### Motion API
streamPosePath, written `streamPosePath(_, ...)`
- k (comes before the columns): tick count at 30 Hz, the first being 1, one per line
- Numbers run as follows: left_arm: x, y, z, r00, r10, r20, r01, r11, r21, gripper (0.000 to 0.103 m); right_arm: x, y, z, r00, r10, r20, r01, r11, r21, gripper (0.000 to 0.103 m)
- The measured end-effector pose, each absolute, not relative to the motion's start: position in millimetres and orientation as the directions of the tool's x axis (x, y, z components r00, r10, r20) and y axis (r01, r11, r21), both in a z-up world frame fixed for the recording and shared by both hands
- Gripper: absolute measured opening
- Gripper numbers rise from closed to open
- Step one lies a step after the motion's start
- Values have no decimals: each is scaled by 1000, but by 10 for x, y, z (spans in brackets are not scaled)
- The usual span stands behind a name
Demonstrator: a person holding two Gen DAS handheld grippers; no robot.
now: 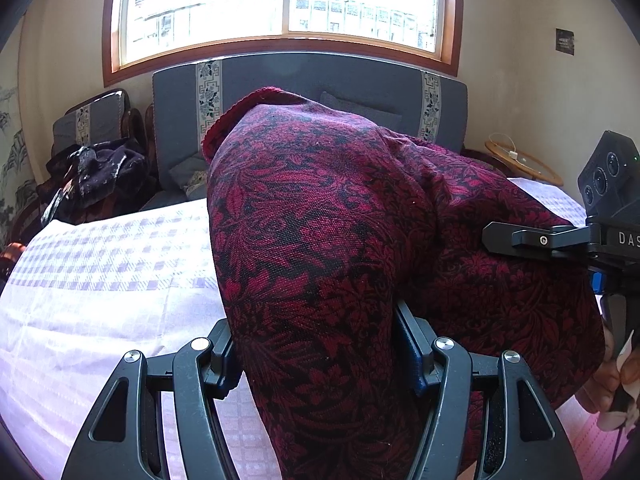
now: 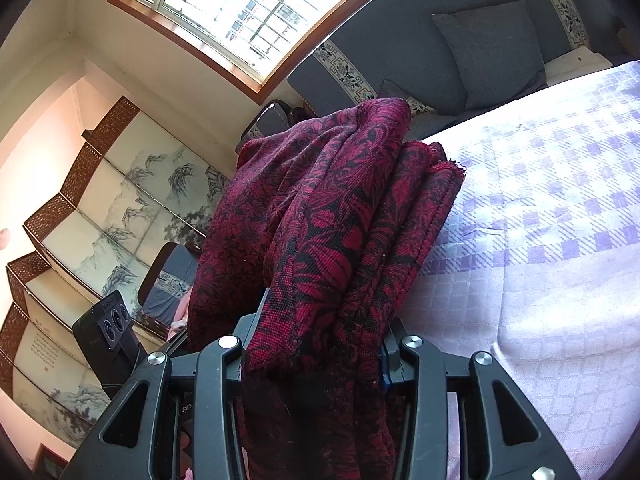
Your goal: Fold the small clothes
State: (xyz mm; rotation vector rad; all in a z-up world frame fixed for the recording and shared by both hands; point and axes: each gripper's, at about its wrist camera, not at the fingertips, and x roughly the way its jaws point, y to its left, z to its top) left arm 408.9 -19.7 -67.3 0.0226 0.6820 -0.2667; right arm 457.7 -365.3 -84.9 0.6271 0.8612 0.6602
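Note:
A dark red and black floral knit garment (image 1: 328, 208) is lifted above the bed and bunched thickly between the fingers of my left gripper (image 1: 316, 320), which is shut on it. Cloth hides the fingertips. In the right wrist view the same garment (image 2: 328, 220) hangs in several folded layers, and my right gripper (image 2: 320, 320) is shut on its lower edge. At the right edge of the left wrist view, a finger (image 1: 516, 237) of the right gripper presses into the cloth. A person's hand (image 1: 612, 380) holds that gripper's handle. The left gripper's body (image 2: 108, 328) shows at lower left.
Under the garment lies a bed with a lilac checked sheet (image 1: 100, 272) (image 2: 560, 240). A grey padded backrest (image 1: 300, 76) with a cushion (image 2: 492, 48) stands behind it. Dark clothes (image 1: 100, 176) are piled on a chair at the left. A painted folding screen (image 2: 100, 220) lines the wall.

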Motion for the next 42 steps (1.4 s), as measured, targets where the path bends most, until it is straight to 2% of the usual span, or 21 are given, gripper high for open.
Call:
streamPosePath(13,4129,-175,-694,746,-236,-622,251,966,-66,64,4610,-3592,-905,488,713,-504,-257,669,698,38)
streamPosePath(23,4144,-174,-732,751,-233,-618,250,966,-61,65,4587,-3477,-911,510,644,-570,-268,749,606,38)
streamPosePath(29,4143,-164,-736,756,-213,-619,234,971,-49,71,4549,-3381,-902,532,586,-611,-262,800,539,40)
streamPosePath(34,4124,-128,-728,783,-128,-608,156,988,-7,94,4540,-3269,-878,560,526,-640,-255,845,471,54)
streamPosePath(35,4122,-111,-725,788,-118,-605,145,989,-5,95,4539,-3256,-876,566,512,-647,-247,853,459,56)
streamPosePath(37,4111,-73,-720,793,-117,-598,137,990,-12,96,4528,-3255,-866,577,489,-654,-229,865,446,71)
streamPosePath(42,3909,-44,-671,828,-62,-557,98,995,34,97,4223,-3338,-684,678,435,-593,-206,887,414,71)
